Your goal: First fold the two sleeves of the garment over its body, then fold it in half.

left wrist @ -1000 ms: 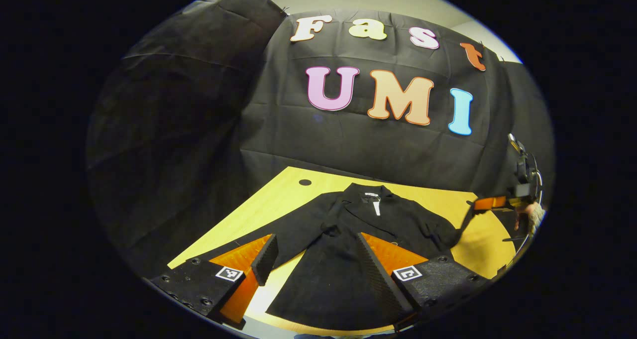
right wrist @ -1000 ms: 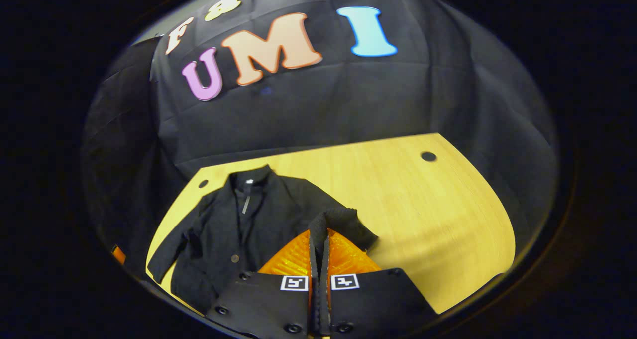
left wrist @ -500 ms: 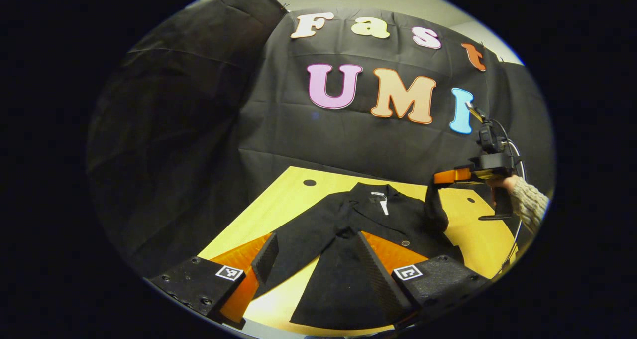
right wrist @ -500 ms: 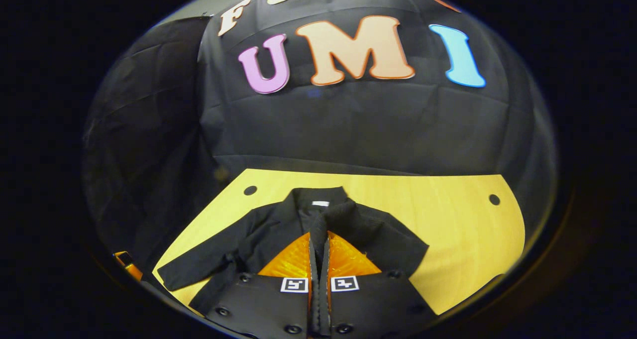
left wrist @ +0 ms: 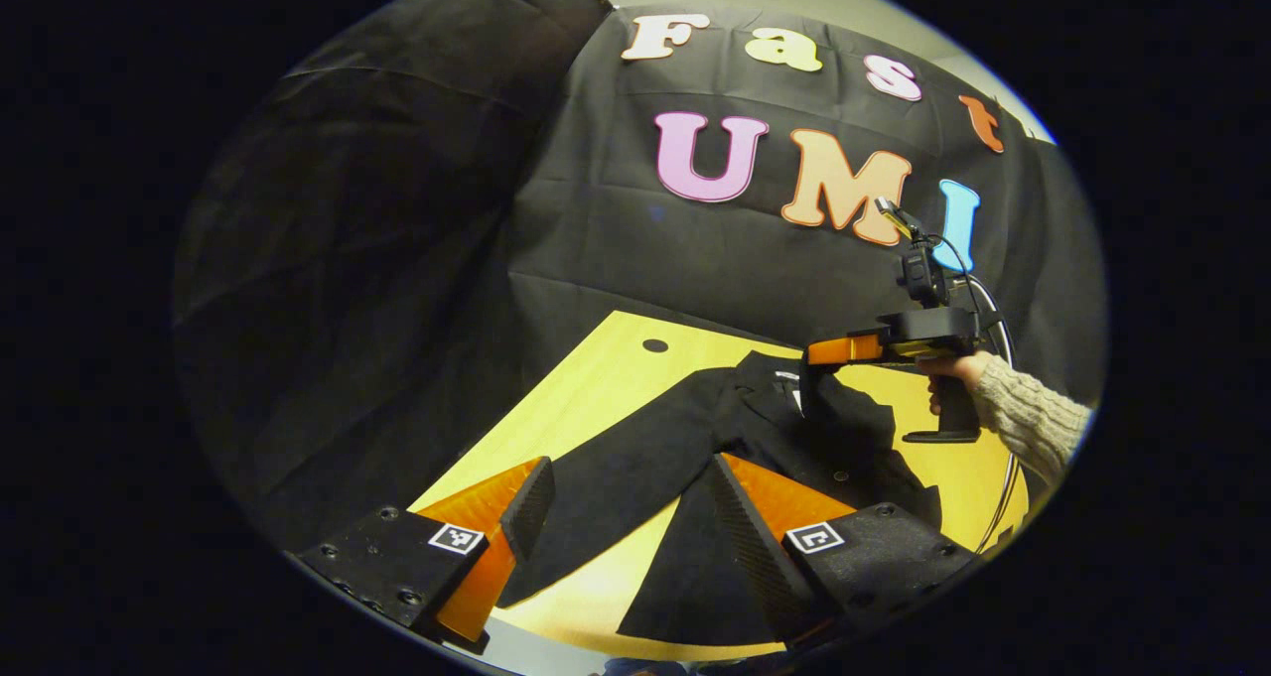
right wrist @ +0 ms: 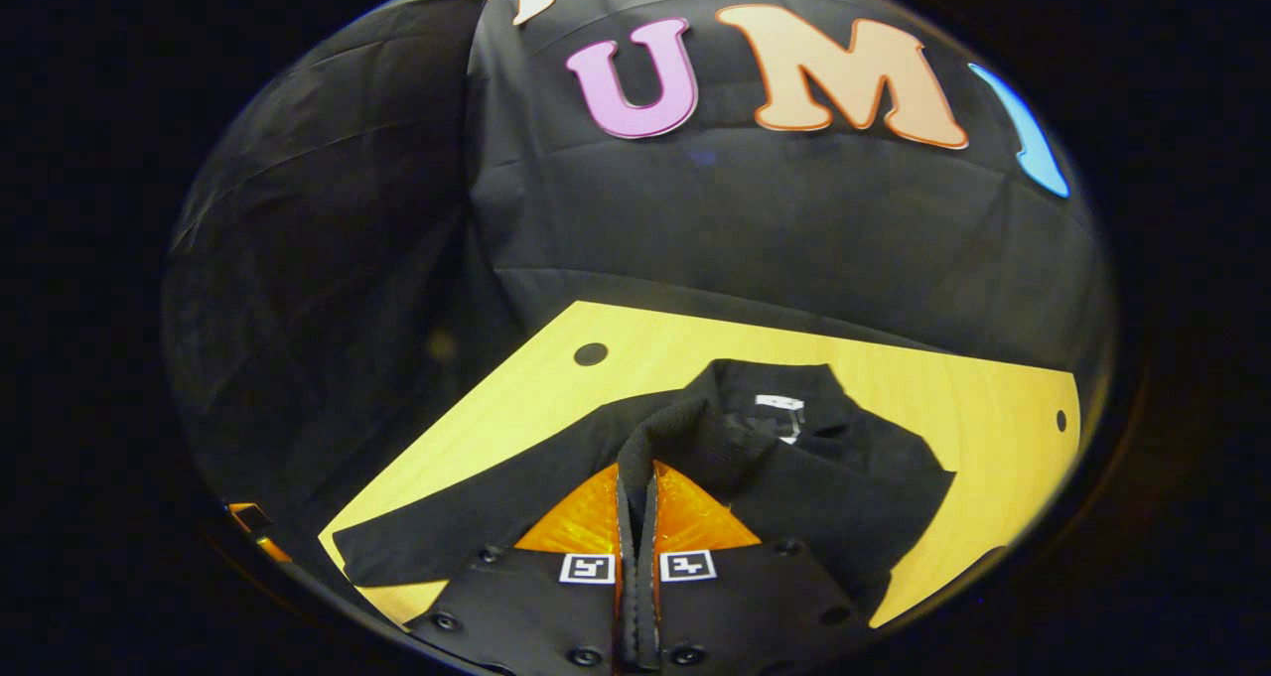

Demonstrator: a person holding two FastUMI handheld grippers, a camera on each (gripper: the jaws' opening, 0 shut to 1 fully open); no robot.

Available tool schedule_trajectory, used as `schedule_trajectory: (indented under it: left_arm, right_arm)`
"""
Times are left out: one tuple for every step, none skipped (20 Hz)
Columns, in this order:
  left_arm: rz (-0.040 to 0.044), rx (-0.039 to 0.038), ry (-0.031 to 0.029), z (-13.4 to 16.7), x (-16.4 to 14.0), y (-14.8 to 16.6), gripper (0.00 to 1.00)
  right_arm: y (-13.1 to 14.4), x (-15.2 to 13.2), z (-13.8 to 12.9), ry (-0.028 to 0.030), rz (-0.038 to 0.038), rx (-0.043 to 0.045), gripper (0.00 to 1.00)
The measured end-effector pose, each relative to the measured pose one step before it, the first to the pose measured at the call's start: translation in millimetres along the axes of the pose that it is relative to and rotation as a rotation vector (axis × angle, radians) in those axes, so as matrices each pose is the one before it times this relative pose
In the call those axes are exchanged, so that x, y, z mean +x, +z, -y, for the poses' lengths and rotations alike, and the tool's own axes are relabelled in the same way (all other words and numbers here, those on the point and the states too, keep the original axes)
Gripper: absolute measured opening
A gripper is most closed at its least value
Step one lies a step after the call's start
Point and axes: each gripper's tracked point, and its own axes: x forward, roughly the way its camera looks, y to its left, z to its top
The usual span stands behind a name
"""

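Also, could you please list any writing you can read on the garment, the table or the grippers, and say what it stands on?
No readable text on any of them.
Neck label of the garment: white, too small to read.
Square markers on the right gripper, shut on a sleeve: patterns, no words.
Square markers on the left gripper: likewise.
Table: no writing seen.

Dim booth, warm overhead glare on the table (right wrist: 894, 378), strong fisheye bending, soft edges.
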Motion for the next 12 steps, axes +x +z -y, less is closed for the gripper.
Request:
schedule_trajectory:
  left_arm:
    - [-0.00161, -0.00509, 0.00876, -3.70, -0.10, 0.03, 0.95]
    - [-0.00192, -0.00406, 0.00976, -0.89, 1.72, -1.03, 0.95]
    - [-0.00482, -0.00495, 0.01144, -1.69, 0.22, -0.33, 0.94]
    - [-0.00736, -0.00776, 0.01158, -1.67, 1.02, -3.28, 0.95]
    - [-0.00776, -0.00945, 0.01301, -2.44, 1.39, -1.93, 0.95]
    - [-0.00889, -0.01058, 0.01443, -4.13, 1.14, -2.50, 0.95]
    - [-0.00744, -0.01085, 0.01424, -4.32, 1.82, -0.80, 0.95]
    - [-0.00633, -0.01025, 0.01438, -13.04, -5.12, -2.92, 0.95]
    - [-0.00424, -0.00760, 0.01646, -11.11, -4.35, -2.60, 0.95]
    - [-0.00433, -0.00517, 0.01538, -6.99, -2.44, -3.07, 0.95]
    - [-0.00381, -0.00394, 0.01756, -6.99, -1.21, -1.35, 0.95]
    - [-0.00248, -0.00299, 0.01383, -5.38, 0.94, -1.79, 0.95]
  right_arm:
    - [-1.96, 8.92, -6.57, 0.01019, -0.01101, -0.00438, 0.02]
    - [-2.41, 9.51, -6.33, 0.01010, -0.01264, -0.00512, 0.02]
    - [-3.52, 10.78, -6.77, 0.00612, -0.01405, -0.00543, 0.04]
    - [-3.53, 8.69, -5.52, 0.00730, -0.01569, -0.00645, 0.02]
    - [-3.18, 8.36, -4.87, 0.00640, -0.01120, -0.00973, 0.02]
    - [-2.20, 9.58, -5.14, 0.00556, -0.01192, -0.01678, 0.02]
    - [-3.32, 8.25, -2.99, -0.00348, -0.01121, -0.01174, 0.02]
    - [-3.00, 4.59, -4.87, 0.00286, -0.01155, -0.00674, 0.02]
    - [-1.87, 9.52, -2.37, -0.00169, -0.01200, -0.00128, 0.02]
    - [-4.10, 8.50, -2.22, 0.00339, -0.01214, 0.00065, 0.02]
    - [-4.06, 9.97, 0.94, -0.00165, -0.01327, 0.00115, 0.02]
    - [-2.96, 6.86, 0.55, -0.00296, -0.01009, 0.00436, 0.02]
